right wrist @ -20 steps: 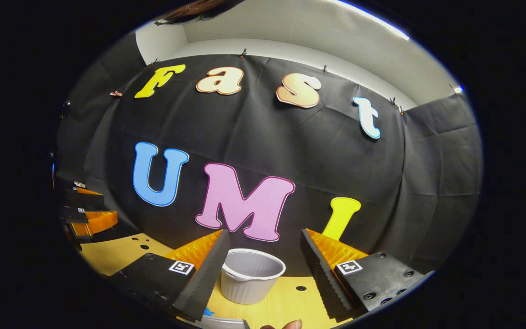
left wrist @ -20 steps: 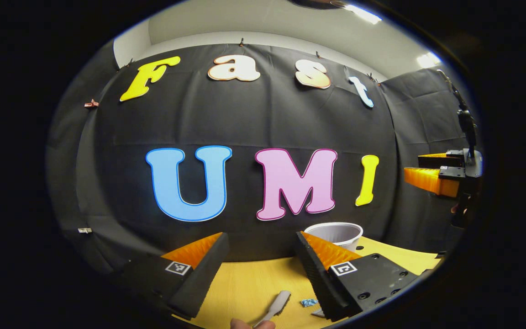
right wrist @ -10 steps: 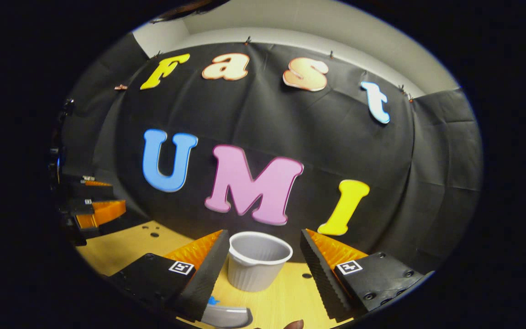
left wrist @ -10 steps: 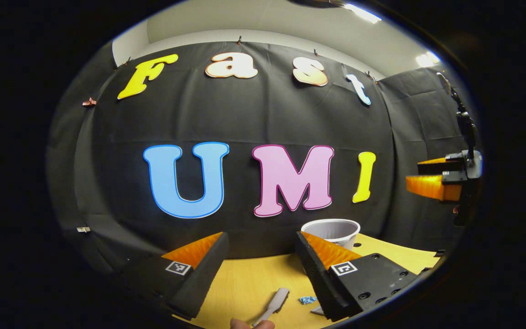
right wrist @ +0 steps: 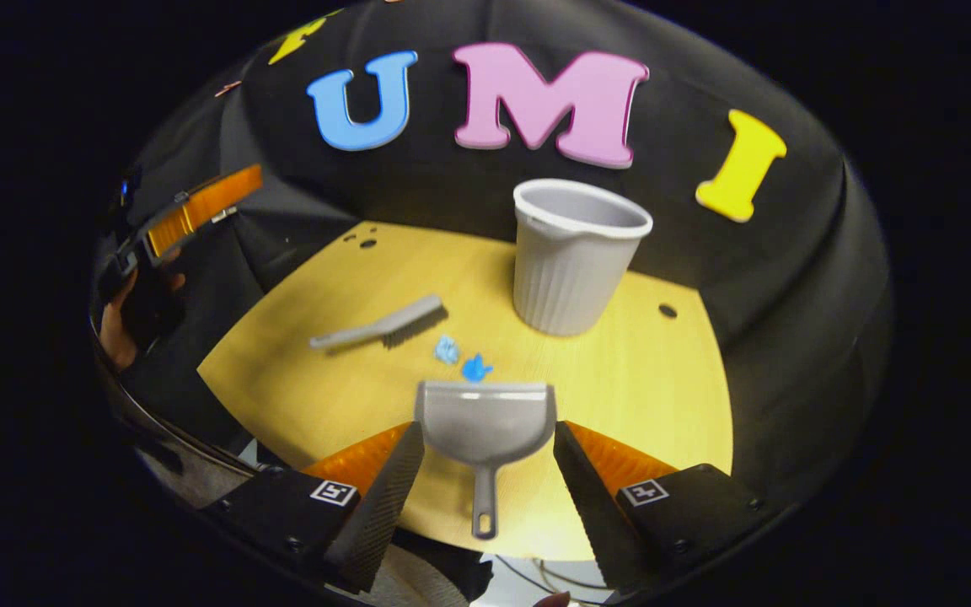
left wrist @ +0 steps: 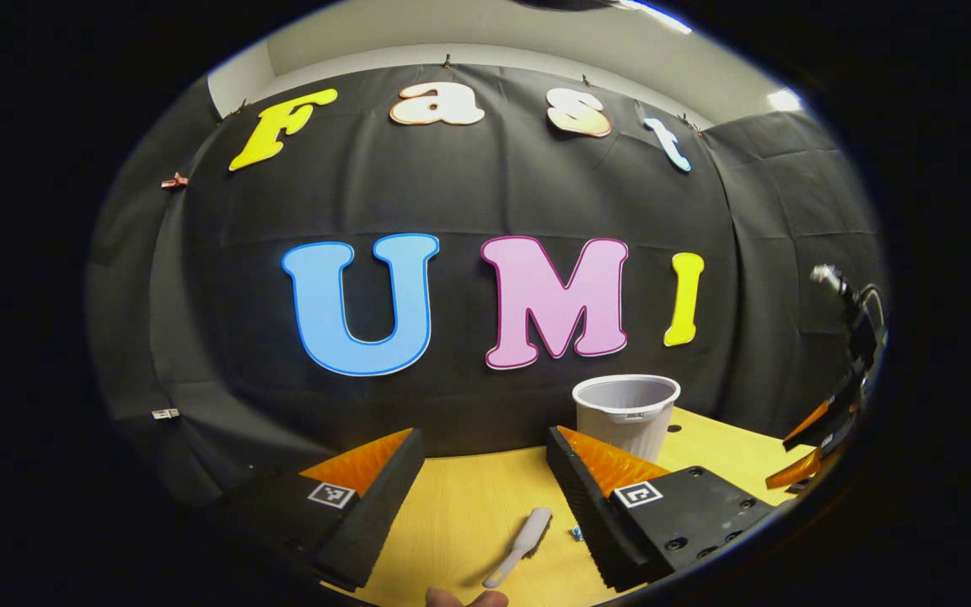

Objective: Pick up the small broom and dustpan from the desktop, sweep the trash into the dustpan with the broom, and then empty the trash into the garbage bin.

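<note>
1. Tilted far downward since a second ago, the right claw (right wrist: 485, 472) now looks over the whole counter (right wrist: 671, 379) where it earlier faced the booth wall; the left claw (left wrist: 485, 489) has dipped only a little.
2. Yellow and wood-grained, the counter ends at the black cloth wall at the back, with dark round holes near its far corners; its right part beyond the bin is bare.
3. Standing upright toward the back, the ribbed grey garbage bin (right wrist: 574, 253) is well apart from the other things.
4. Flat near the front edge lies the grey dustpan (right wrist: 485, 421), mouth toward the bin, its handle pointing to the right claw, whose fingers are spread wide and hold nothing.
5. Left of the bin lies the small broom (right wrist: 380, 324), on its side; in the left gripper view the broom (left wrist: 522, 544) lies between the left claw's spread, empty fingers.
6. Just before the dustpan's mouth sit two blue scraps of trash (right wrist: 462, 358), between dustpan and broom.
7. Each claw carries small square black-and-white markers, with no readable writing.
</note>
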